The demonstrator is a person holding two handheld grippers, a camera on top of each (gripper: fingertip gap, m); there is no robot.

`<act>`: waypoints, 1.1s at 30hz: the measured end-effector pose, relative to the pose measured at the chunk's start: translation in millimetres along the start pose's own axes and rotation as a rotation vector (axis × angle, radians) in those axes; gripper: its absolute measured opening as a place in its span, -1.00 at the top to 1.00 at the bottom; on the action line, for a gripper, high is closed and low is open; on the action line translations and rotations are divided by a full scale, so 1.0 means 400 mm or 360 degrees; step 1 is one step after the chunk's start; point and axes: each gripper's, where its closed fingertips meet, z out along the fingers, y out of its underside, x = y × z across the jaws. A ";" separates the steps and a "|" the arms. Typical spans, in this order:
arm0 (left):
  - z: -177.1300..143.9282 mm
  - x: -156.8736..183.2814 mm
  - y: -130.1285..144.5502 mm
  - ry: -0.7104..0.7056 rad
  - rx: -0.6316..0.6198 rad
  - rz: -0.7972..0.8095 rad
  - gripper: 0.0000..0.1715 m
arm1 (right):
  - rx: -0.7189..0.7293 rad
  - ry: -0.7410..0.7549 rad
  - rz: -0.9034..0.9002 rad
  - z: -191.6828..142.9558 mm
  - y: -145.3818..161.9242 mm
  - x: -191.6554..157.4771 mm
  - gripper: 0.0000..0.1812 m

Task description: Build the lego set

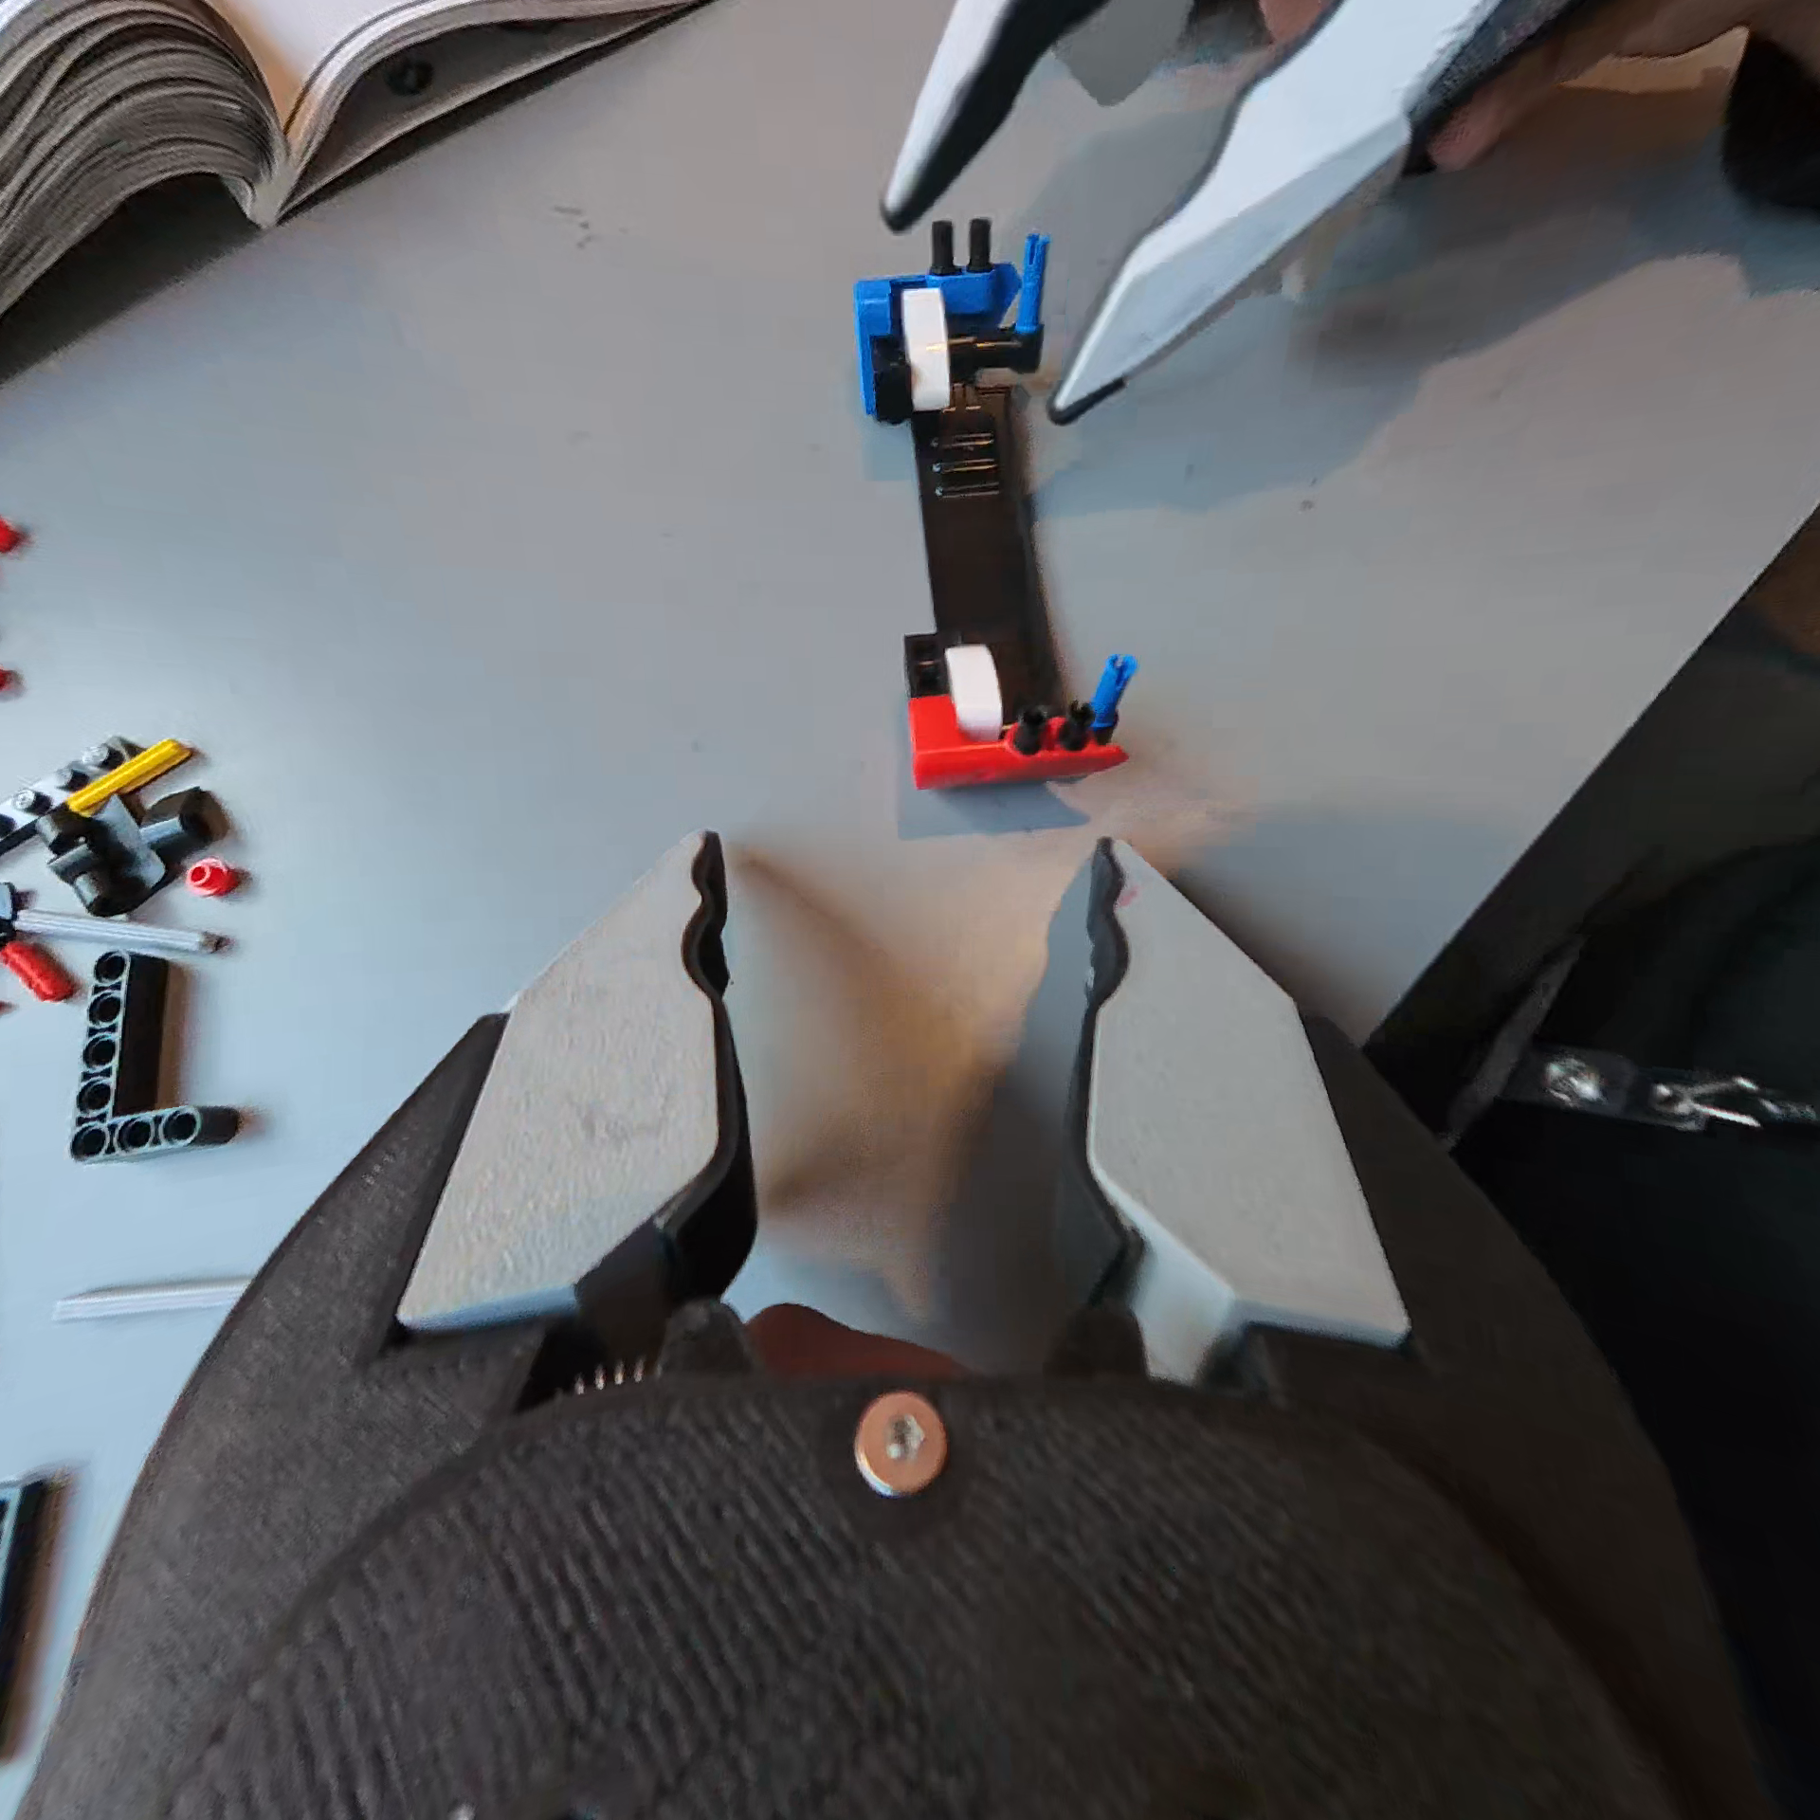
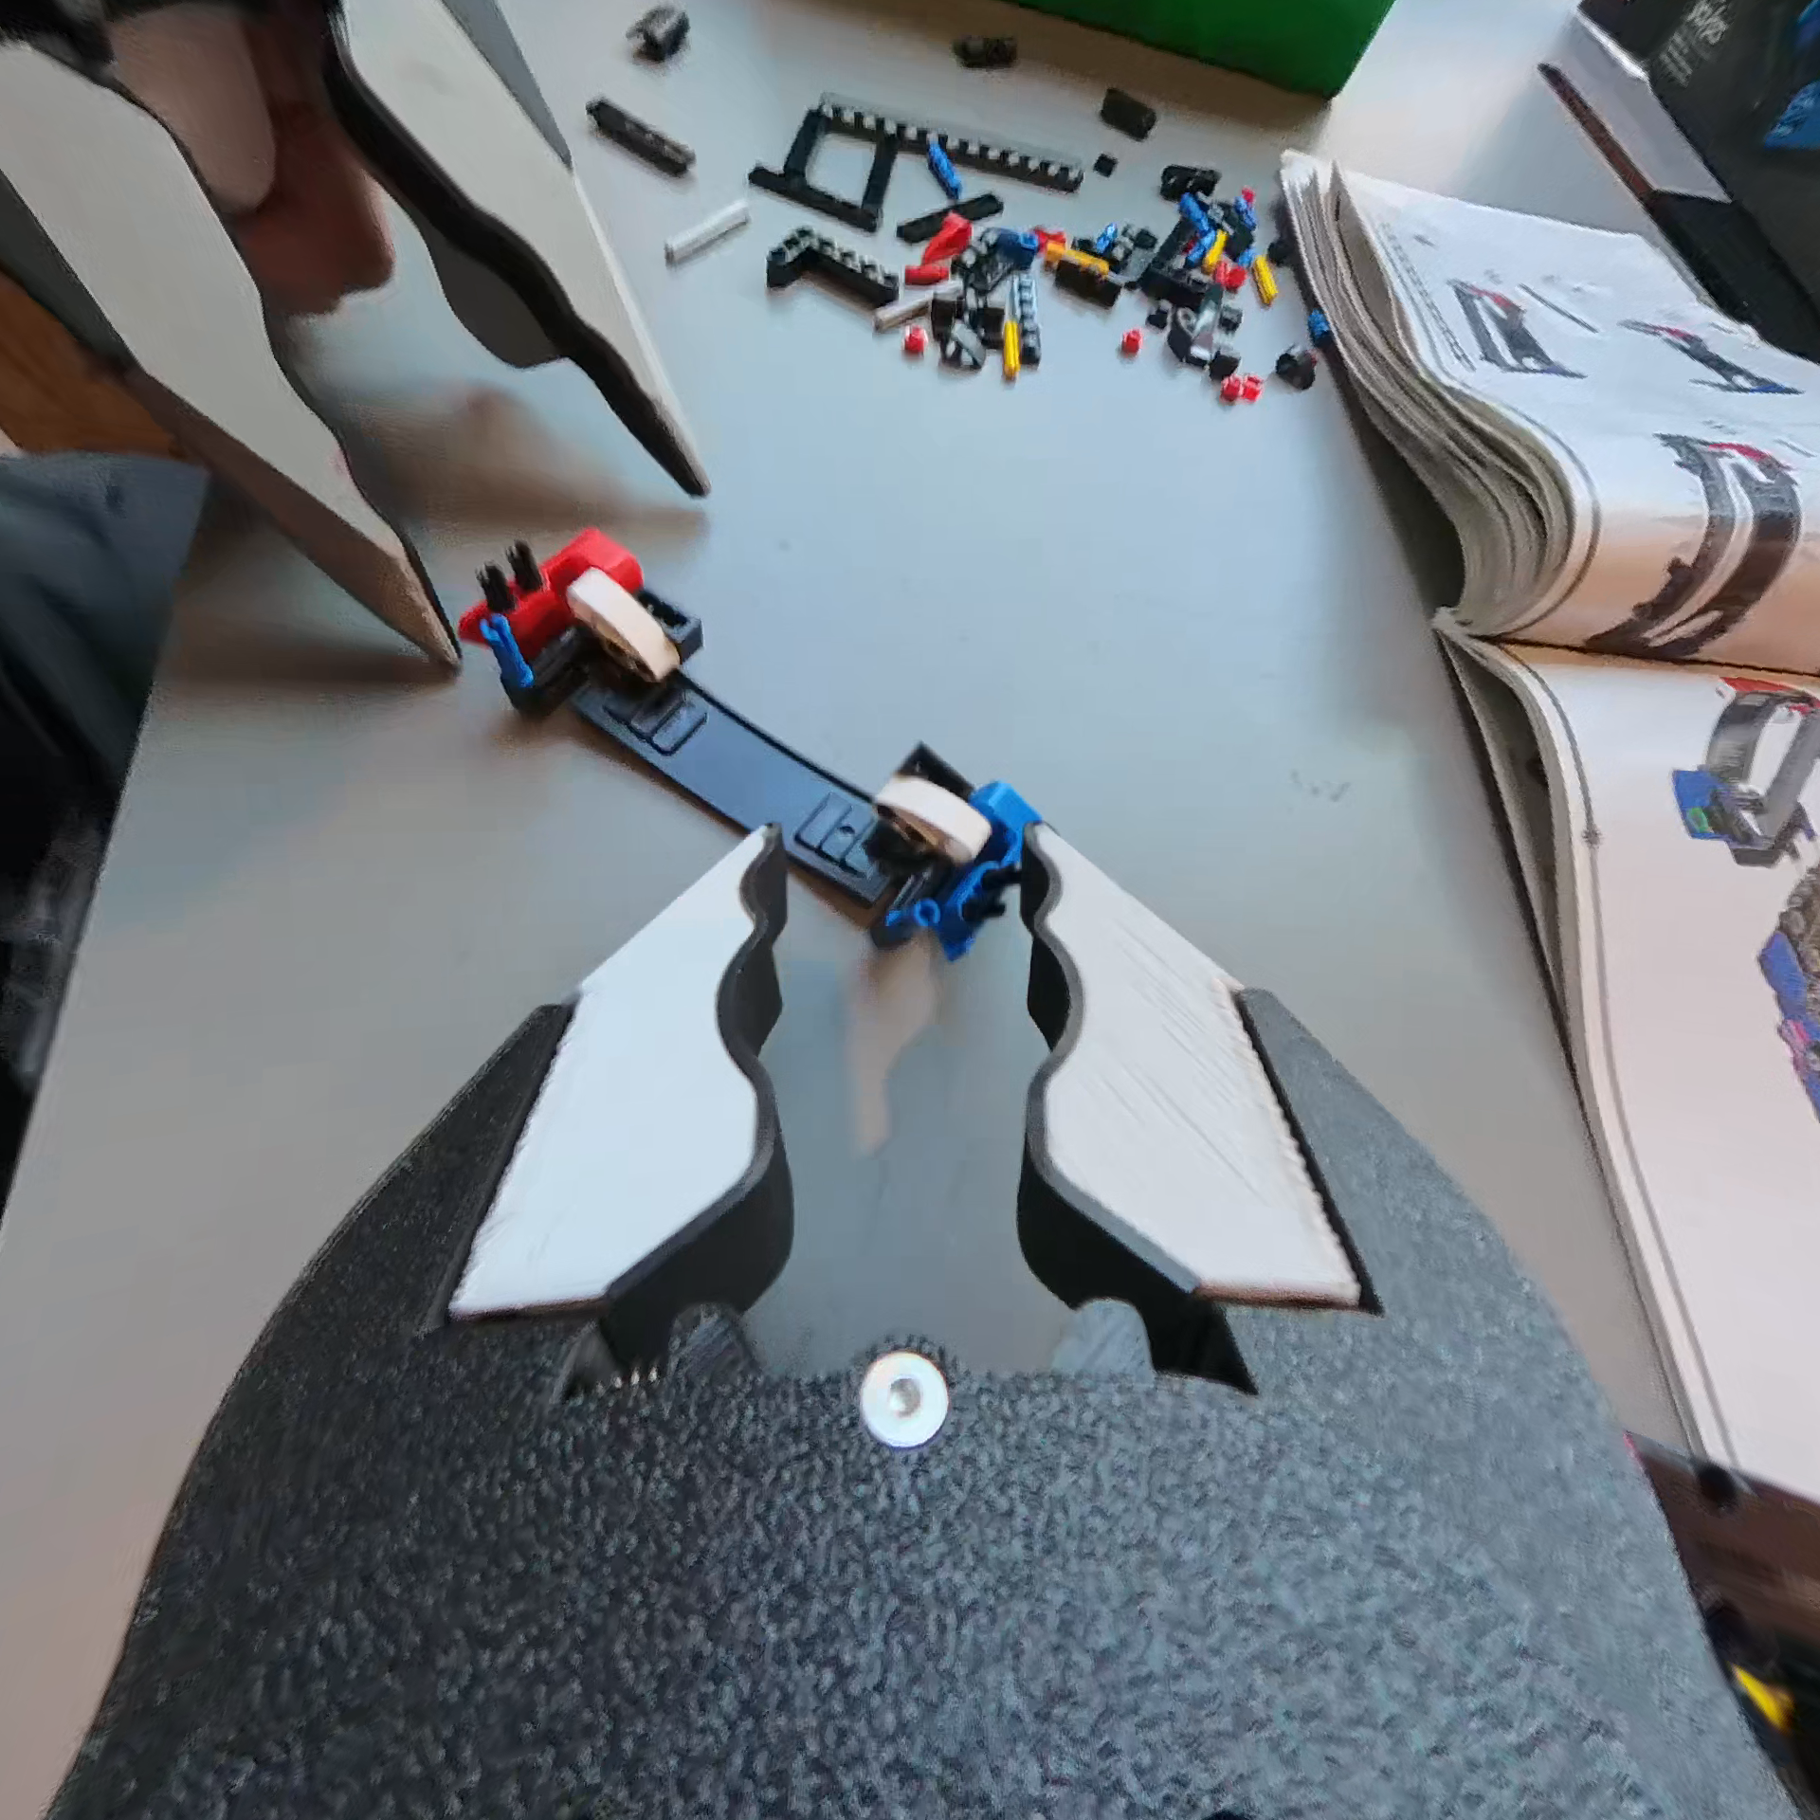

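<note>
Lego assembly between both spread grippers

Lego assembly on table (between both grippers)

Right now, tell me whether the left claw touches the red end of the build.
Apart. The left wrist view shows bare table between the open left claw and the red end.

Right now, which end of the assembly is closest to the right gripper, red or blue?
The blue end: it sits at the right gripper fingertips, beside one finger. The red end lies across the table by the left gripper.
</note>
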 end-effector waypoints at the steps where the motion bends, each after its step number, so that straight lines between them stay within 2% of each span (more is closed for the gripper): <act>1: 0.003 0.003 -0.003 -0.0004 0.0000 -0.0004 0.16 | -0.0015 0.0031 -0.0012 -0.006 0.009 0.006 0.46; 5: 0.011 0.007 -0.012 -0.0046 0.0000 -0.0022 0.17 | 0.0044 0.0023 0.0018 -0.022 0.002 0.008 0.45; 12: 0.025 0.007 -0.023 -0.0051 -0.0006 -0.0063 0.25 | -0.0184 -0.0041 0.0043 0.015 0.046 0.001 0.42; 16: 0.024 -0.022 -0.023 -0.0061 -0.0008 -0.0170 0.44 | -0.0078 0.0006 0.0015 -0.002 0.025 0.005 0.51; 20: 0.017 -0.033 -0.024 0.0011 0.0011 -0.0286 0.52 | -0.0024 0.0040 -0.0045 -0.012 0.014 -0.001 0.62; 22: 0.010 -0.047 -0.019 -0.0022 0.0011 -0.0295 0.49 | -0.0008 0.0038 -0.0053 -0.015 0.012 -0.004 0.63; 29: 0.006 -0.022 -0.007 -0.0034 0.0012 -0.0053 0.43 | 0.0016 0.0038 -0.0004 -0.018 0.008 0.005 0.61; 33: 0.005 -0.015 -0.007 0.0044 0.0020 -0.0098 0.44 | 0.0033 0.0031 0.0011 -0.021 0.005 0.006 0.61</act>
